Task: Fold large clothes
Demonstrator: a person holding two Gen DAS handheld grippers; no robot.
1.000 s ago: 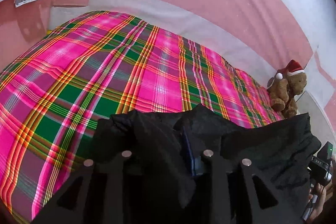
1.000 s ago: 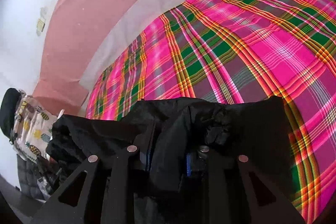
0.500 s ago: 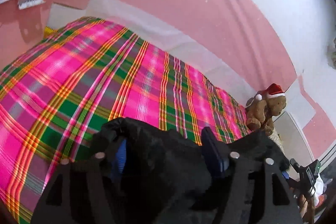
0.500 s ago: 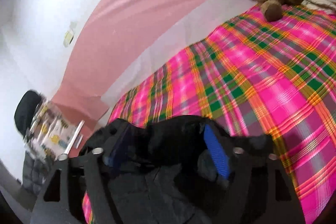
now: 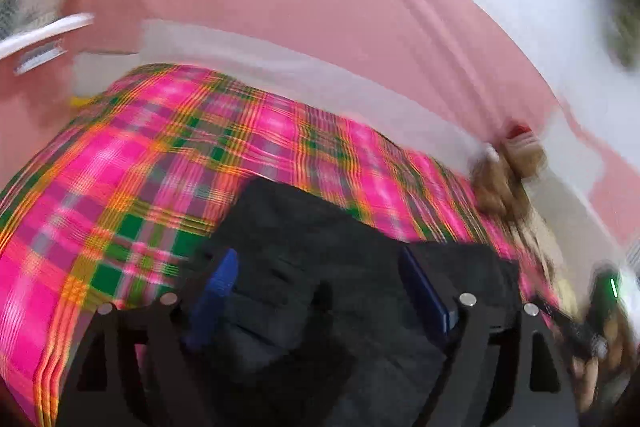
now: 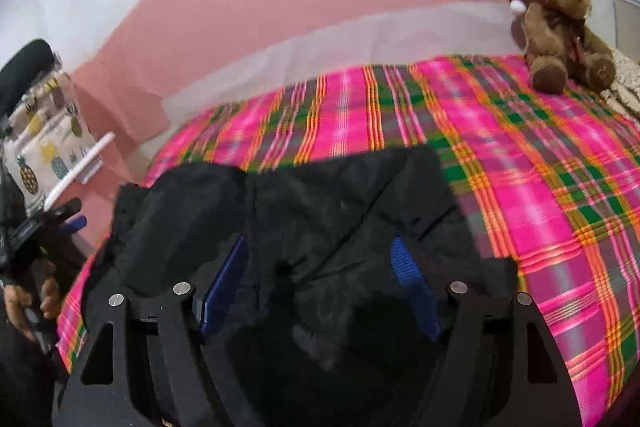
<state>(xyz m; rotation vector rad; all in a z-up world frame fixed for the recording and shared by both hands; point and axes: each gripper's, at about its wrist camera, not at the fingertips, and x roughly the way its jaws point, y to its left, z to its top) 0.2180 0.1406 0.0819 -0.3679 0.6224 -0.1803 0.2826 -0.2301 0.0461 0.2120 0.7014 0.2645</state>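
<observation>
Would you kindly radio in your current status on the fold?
Left gripper and right gripper: jaws open, just released. Black garment lying on plaid bedspread. Teddy bear at far corner, clear.

No readable text, label, brand, number or sign anywhere in either wrist view.

The left wrist view is blurred by motion: the bear (image 5: 505, 174) is only a brown smear. The garment (image 6: 320, 227) is cut off by the lower edge in both views.
</observation>
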